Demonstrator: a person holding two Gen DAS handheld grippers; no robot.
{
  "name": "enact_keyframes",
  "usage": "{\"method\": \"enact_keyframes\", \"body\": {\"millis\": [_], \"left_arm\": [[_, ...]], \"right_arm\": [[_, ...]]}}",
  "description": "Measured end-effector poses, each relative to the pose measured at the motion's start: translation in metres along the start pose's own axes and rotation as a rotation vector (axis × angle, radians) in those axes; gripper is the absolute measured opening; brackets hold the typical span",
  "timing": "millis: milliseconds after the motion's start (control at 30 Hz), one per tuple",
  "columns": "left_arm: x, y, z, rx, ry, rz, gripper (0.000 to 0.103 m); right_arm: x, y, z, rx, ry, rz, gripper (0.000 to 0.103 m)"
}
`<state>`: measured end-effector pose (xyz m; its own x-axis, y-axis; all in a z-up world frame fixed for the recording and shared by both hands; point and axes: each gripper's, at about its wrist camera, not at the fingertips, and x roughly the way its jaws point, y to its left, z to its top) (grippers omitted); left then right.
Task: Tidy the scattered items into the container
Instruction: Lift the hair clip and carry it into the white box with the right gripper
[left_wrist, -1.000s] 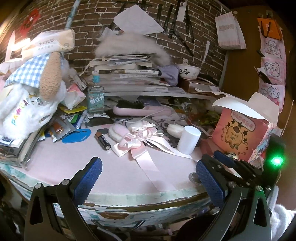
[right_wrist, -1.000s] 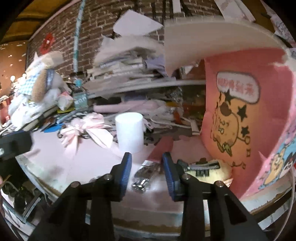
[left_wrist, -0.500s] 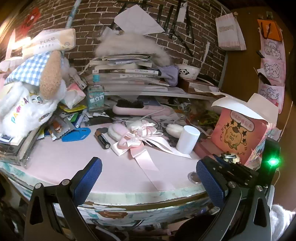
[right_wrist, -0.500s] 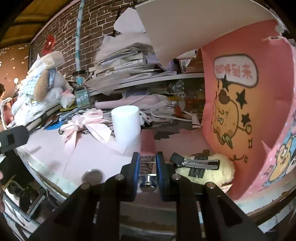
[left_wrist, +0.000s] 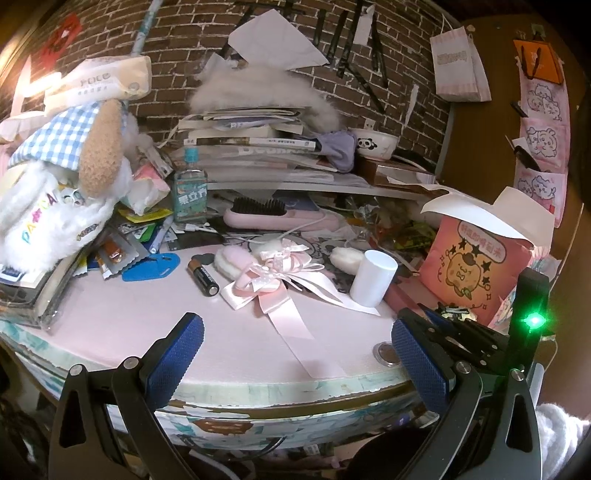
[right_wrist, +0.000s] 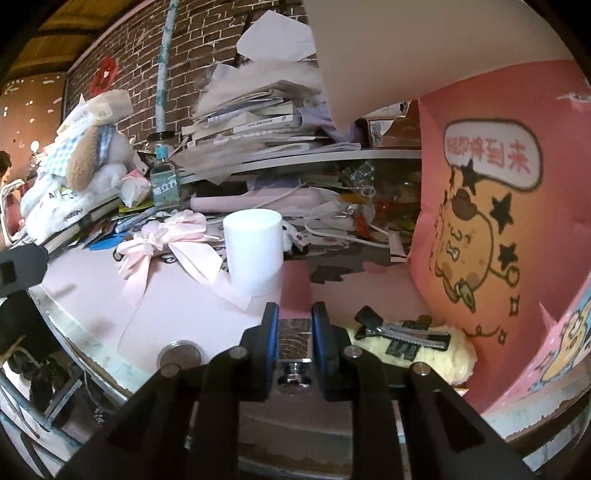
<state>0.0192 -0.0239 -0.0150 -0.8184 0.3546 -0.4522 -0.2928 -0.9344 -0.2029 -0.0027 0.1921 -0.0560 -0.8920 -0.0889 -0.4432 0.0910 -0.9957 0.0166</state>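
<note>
Right gripper (right_wrist: 294, 341) clamped on the small metal clip (right_wrist: 294, 349), just short of the pink box (right_wrist: 491, 236) to its right | left gripper (left_wrist: 295, 363) spread wide, empty | lift clear of the fluffy hair clip (right_wrist: 413, 347) ahead, swing right over the box's opening, then let go.

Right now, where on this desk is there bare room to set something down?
Bare pink mat lies along the front edge, between the battery, the pink bow and the left gripper. Behind the bow, around the hairbrush and book stack, it is crowded.
</note>
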Motion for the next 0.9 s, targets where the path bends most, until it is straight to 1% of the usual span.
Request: {"method": "enact_keyframes", "body": {"millis": [200,367,433,500,533,600,767,900], "left_arm": [[0.005,0.002,-0.002,-0.007,0.022,0.001,0.102],[0.013,0.003,-0.004,-0.014,0.049,0.002,0.102],[0.017,0.003,-0.004,-0.018,0.062,0.004,0.102],[0.020,0.003,-0.005,-0.021,0.073,0.008,0.102],[0.022,0.003,-0.005,-0.022,0.078,0.007,0.102],[0.024,0.003,-0.007,-0.022,0.085,0.007,0.102],[0.026,0.003,-0.008,-0.019,0.100,0.018,0.102],[0.025,0.002,-0.008,-0.016,0.103,0.017,0.102]], "right_arm": [[-0.007,-0.001,0.000,-0.007,-0.012,0.021,0.015],[-0.023,0.002,0.010,-0.040,-0.053,0.012,0.015],[-0.031,0.005,0.015,-0.054,-0.069,0.030,0.015],[-0.038,0.007,0.021,-0.055,-0.079,0.075,0.015],[-0.043,0.008,0.025,-0.056,-0.088,0.100,0.015],[-0.053,0.013,0.031,-0.071,-0.116,0.114,0.015],[-0.080,0.025,0.053,-0.111,-0.187,0.179,0.015],[-0.103,0.021,0.075,-0.133,-0.246,0.166,0.015]]}}
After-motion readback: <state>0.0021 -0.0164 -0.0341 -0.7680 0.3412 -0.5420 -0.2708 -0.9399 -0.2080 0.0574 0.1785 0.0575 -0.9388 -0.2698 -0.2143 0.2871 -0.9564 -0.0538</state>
